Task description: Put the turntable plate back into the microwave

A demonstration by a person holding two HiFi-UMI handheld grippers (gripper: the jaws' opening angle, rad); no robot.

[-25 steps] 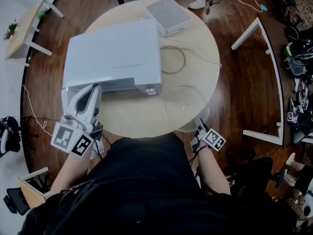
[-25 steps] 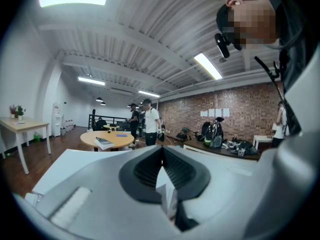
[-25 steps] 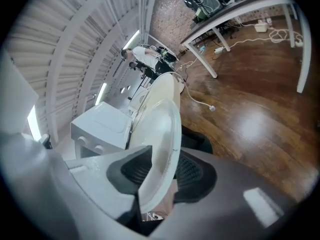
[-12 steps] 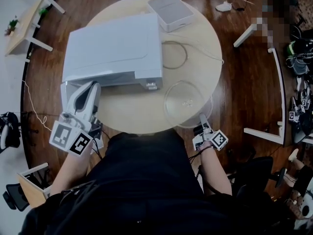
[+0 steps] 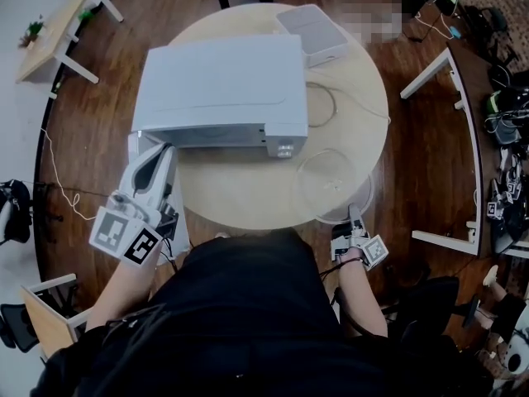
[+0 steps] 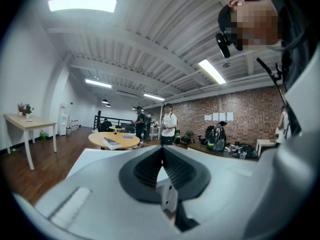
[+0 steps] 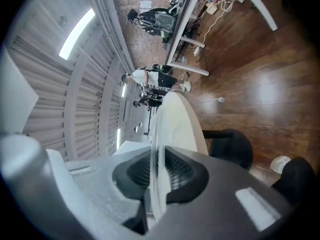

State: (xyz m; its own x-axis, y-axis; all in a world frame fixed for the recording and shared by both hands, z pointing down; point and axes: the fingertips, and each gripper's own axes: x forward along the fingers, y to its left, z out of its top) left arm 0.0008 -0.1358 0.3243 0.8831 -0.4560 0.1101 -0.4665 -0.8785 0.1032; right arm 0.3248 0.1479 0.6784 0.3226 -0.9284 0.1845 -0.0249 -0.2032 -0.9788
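Observation:
The clear glass turntable plate (image 5: 331, 180) lies at the near right of the round table (image 5: 240, 193), overhanging its edge. My right gripper (image 5: 355, 215) has just been closing and is shut on the plate's near rim. In the right gripper view the plate (image 7: 172, 119) runs edge-on between the pads of the right gripper (image 7: 152, 159). The white microwave (image 5: 223, 81) sits on the table's left half. Its door (image 5: 139, 151) stands swung out at the front left corner. My left gripper (image 5: 163, 157) is on the door's edge, and a white piece shows between the shut jaws of the left gripper (image 6: 162, 156).
A flat white box (image 5: 318, 33) lies at the table's far edge, and a thin ring (image 5: 321, 106) lies right of the microwave. White frames (image 5: 430, 73) stand on the wooden floor to the right. People (image 6: 167, 121) stand by another round table across the room.
My right gripper has turned to point straight at the plate, closed on its near rim and risen a little. My left gripper has drawn slightly away from the microwave front with the door.

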